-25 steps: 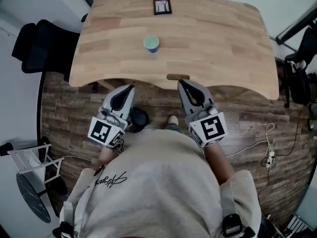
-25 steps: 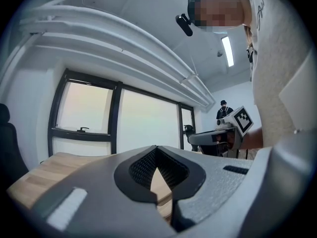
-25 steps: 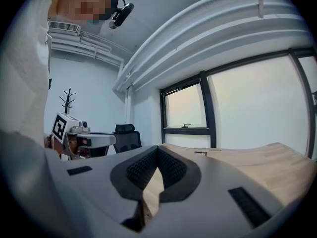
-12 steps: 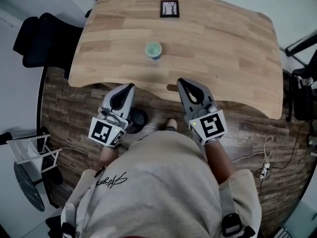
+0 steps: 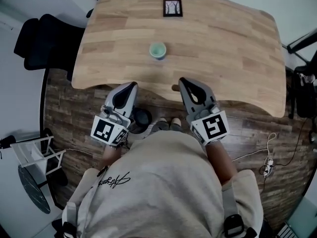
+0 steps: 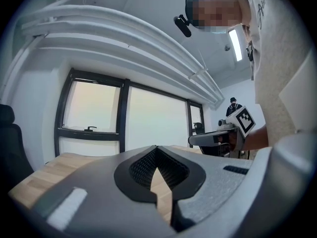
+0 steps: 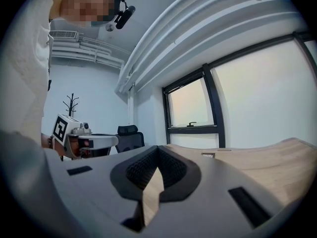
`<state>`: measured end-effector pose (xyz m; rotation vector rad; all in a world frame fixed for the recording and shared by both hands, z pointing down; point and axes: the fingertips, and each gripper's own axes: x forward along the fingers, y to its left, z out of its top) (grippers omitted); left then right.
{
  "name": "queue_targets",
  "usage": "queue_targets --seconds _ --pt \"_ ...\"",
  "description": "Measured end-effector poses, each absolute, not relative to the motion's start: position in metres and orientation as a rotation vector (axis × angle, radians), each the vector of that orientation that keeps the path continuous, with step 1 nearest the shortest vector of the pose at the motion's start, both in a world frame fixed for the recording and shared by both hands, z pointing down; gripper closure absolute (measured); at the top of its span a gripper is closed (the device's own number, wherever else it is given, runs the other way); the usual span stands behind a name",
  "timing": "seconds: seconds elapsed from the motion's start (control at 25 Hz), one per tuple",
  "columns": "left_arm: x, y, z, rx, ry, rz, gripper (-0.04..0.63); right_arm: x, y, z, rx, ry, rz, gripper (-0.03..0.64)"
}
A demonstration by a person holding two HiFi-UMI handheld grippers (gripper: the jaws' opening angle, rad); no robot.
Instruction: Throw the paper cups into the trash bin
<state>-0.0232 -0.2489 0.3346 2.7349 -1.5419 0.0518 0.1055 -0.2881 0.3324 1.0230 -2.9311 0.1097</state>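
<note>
Left gripper (image 5: 132, 86): jaws together, nothing between them, tip at near edge of table (image 5: 237, 58). Cup (image 5: 158, 50): stands mid-table, mouth up, long axis vertical, ahead of and between both grippers, touching neither. Right gripper (image 5: 183, 81): jaws together, empty, tip at the same edge.

Cup on table, grippers at its edge
Green cup (image 5: 158, 50) stands mid-table (image 5: 233, 43); left gripper (image 5: 132, 85) and right gripper (image 5: 182, 81) point at the near edge.
</note>
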Motion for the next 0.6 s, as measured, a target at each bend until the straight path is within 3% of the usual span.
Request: queue_targets --seconds 0.4,0.6 --pt "-0.034 -0.260 0.345 2.729 -1.509 0.052 0.594 0.094 -0.302 0.347 1.069 -2.924 0.110 0.605" --pt "-0.044 -0.258 0.356 2.692 -1.519 0.067 0.594 0.082 -0.310 0.364 1.015 -2.913 0.139 0.525"
